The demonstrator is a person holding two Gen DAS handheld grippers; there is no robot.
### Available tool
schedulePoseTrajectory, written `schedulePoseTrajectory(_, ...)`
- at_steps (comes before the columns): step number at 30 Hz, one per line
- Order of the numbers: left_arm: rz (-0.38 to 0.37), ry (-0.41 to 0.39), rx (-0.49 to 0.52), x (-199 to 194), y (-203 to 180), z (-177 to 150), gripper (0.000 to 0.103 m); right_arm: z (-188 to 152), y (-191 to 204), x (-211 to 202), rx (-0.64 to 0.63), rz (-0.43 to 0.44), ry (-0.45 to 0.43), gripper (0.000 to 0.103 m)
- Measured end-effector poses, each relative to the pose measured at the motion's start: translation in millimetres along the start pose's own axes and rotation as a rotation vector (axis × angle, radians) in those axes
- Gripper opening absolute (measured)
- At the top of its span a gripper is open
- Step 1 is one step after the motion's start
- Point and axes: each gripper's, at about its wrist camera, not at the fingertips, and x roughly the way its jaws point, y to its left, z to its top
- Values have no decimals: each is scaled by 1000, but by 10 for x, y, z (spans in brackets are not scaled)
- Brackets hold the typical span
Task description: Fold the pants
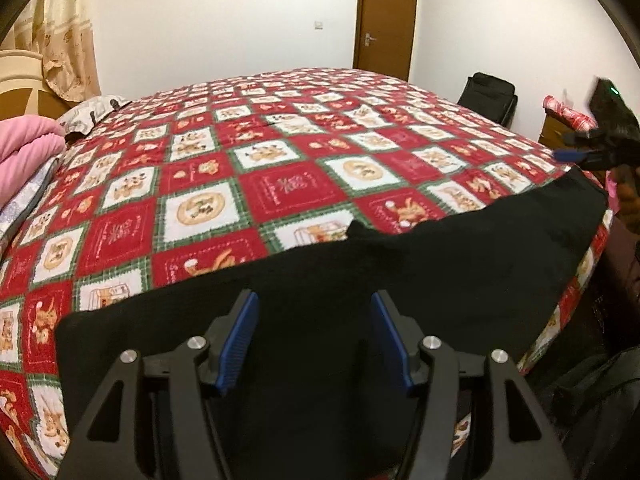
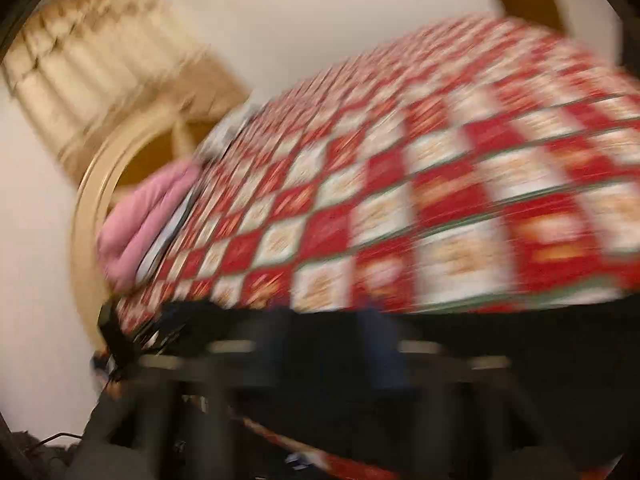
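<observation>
Black pants (image 1: 400, 264) flat on quilt (image 1: 240, 152), beneath left tongs (image 1: 314, 344), parted, empty, right tongs (image 1: 568, 152) blurred, unclear

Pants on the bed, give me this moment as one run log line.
pants: flat along near edge of bed | left gripper: open above pants | right gripper: open, off pants

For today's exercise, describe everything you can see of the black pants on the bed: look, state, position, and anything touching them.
The black pants are plain, matte, soft-looking cloth with no visible detail. They lie spread in a long flat band along the near edge of the red patchwork bedspread, with one small peak puckered up on the far edge. The left tool hovers open above them, pads not pressing. The right-wrist view is too blurred to add more.
</observation>
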Motion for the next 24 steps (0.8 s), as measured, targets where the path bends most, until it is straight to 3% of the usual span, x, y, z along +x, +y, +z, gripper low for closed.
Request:
schedulePoseTrajectory(2,7,4,28,24,-45,-26,62,17,279,584,-3,124,123,74)
schedulePoseTrajectory(6,8,22,70,79,-110,-114,62,68,711,1316,-17,195,240,74)
schedulePoseTrajectory(11,-24,47,55,152,-95,-239,63,166,1022,2037,-40,198,369,62)
schedulePoseTrajectory(15,-45,37,52,134,-94,-259,69,199,1141,2361,0,222,442,51)
schedulePoseTrajectory(17,-53,35,47,140,-101,-260,72,193,1186,2445,21,254,461,32)
schedulePoseTrajectory(24,-58,23,52,142,-119,-286,75,103,1339,2610,-6,235,525,31)
